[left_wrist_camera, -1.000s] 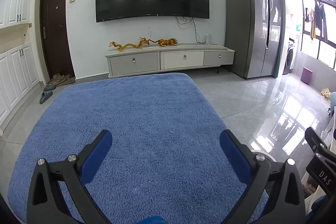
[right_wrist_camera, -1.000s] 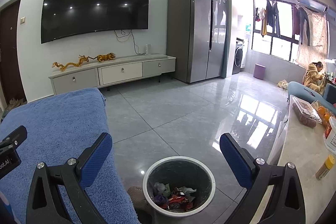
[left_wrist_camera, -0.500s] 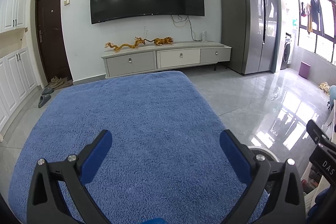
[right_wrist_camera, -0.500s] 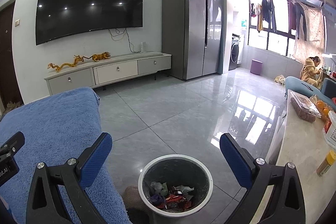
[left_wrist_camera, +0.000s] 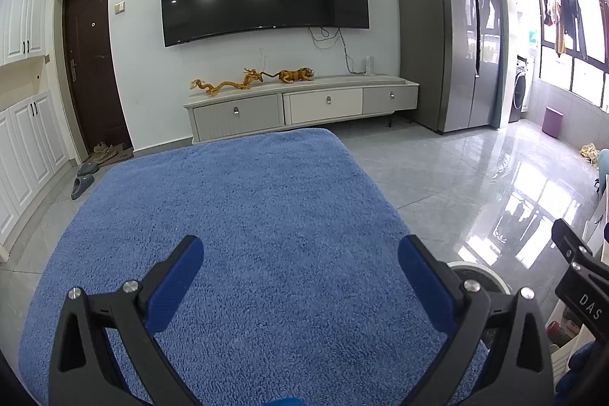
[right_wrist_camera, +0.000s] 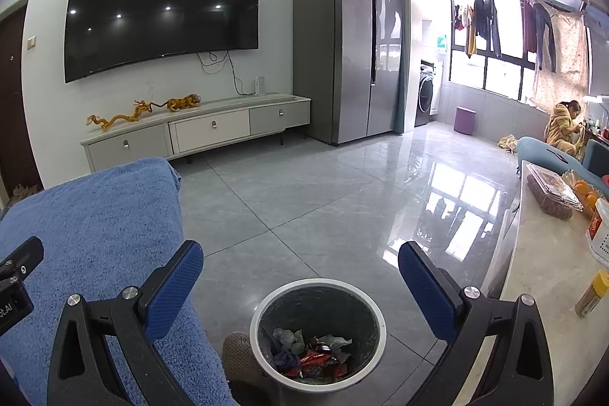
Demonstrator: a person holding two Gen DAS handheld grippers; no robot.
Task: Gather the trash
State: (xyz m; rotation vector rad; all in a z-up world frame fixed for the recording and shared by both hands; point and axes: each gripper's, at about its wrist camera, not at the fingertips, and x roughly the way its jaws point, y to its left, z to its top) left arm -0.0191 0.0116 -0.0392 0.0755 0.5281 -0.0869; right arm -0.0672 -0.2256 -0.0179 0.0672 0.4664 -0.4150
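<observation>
A round grey trash bin [right_wrist_camera: 365,295] with a white rim stands on the tiled floor below my right gripper [right_wrist_camera: 300,269]. It holds several crumpled wrappers [right_wrist_camera: 312,356], red, white and purple. My right gripper is open and empty above the bin. My left gripper [left_wrist_camera: 300,269] is open and empty over a blue fuzzy cloth [left_wrist_camera: 243,215]. No trash shows on the cloth. The bin's rim [left_wrist_camera: 479,273] peeks out behind the left gripper's right finger. The right gripper's body shows at the right edge of the left wrist view.
A pale counter [right_wrist_camera: 544,265] at the right carries a spice jar [right_wrist_camera: 592,293], a white container and packed fruit. A TV cabinet [right_wrist_camera: 198,136], wall TV and grey fridge [right_wrist_camera: 350,48] stand at the back. A person [right_wrist_camera: 563,128] sits far right. A slippered foot [right_wrist_camera: 239,356] is beside the bin.
Both views have tilted slightly, so the room sits a little lower and the bin nearer the centre. Both grippers stay open and empty.
</observation>
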